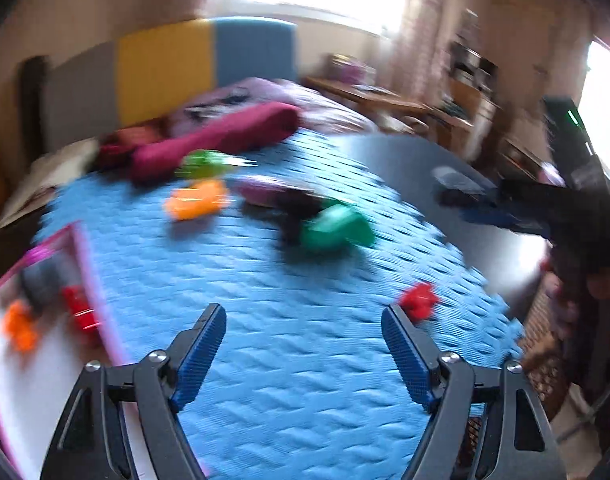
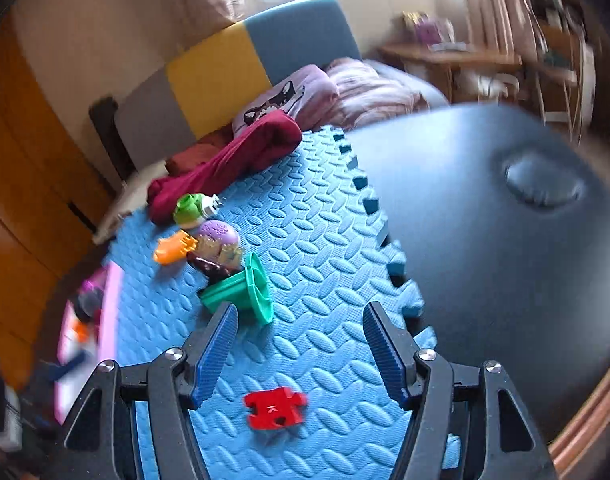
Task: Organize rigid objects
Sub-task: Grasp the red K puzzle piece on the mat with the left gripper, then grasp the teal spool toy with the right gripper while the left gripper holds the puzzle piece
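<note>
Toys lie on a blue foam mat (image 2: 325, 240). A red puzzle-shaped piece (image 2: 275, 406) lies just below and between my right gripper's (image 2: 301, 320) open, empty fingers; it shows in the left wrist view (image 1: 419, 300) too. Further off lie a green cup-like toy (image 2: 243, 294), a purple and brown toy (image 2: 217, 248), an orange toy (image 2: 173, 250) and a light green toy (image 2: 191, 208). My left gripper (image 1: 305, 322) is open and empty above bare mat. A pink-rimmed white box (image 1: 37, 344) at the left holds red and orange pieces and a grey one.
A dark round table top (image 2: 505, 240) lies under the mat's right side. A dark red cloth (image 2: 233, 160) and pink bedding (image 2: 345, 88) lie at the mat's far end. The right gripper's dark body (image 1: 565, 208) shows at right in the blurred left wrist view.
</note>
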Action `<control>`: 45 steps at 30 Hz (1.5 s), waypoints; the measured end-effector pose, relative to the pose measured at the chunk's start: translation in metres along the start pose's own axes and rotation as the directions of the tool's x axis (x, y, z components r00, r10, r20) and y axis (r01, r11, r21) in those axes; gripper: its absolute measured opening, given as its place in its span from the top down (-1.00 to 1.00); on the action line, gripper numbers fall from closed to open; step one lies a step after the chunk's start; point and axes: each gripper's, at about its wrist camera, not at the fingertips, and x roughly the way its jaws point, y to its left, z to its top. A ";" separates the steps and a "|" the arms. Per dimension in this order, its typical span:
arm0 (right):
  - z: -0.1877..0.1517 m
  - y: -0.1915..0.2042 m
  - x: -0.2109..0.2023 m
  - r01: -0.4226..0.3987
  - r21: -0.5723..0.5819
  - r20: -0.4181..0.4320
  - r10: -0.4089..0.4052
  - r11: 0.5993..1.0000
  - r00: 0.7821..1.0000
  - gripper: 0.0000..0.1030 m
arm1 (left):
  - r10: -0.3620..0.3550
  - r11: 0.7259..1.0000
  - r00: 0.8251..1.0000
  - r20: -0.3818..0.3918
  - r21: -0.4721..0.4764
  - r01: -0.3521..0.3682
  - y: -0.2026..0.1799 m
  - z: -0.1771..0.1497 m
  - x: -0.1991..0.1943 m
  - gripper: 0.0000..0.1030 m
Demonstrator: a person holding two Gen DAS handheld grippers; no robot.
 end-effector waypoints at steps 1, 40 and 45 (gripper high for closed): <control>0.000 -0.001 -0.002 -0.009 0.009 0.012 0.008 1.000 1.000 -0.29 | -0.020 0.999 1.000 -0.006 0.028 0.020 -0.010 0.001 0.007 -0.47; 0.005 0.042 0.041 0.011 -0.191 -0.148 -0.040 0.982 0.988 -0.32 | 0.123 0.991 0.992 0.010 0.056 -0.123 -0.018 -0.043 0.044 0.13; 0.014 0.076 0.064 0.007 -0.311 -0.173 -0.064 0.950 0.983 -0.40 | 0.121 0.991 0.992 0.017 0.052 -0.122 -0.018 -0.043 0.045 0.13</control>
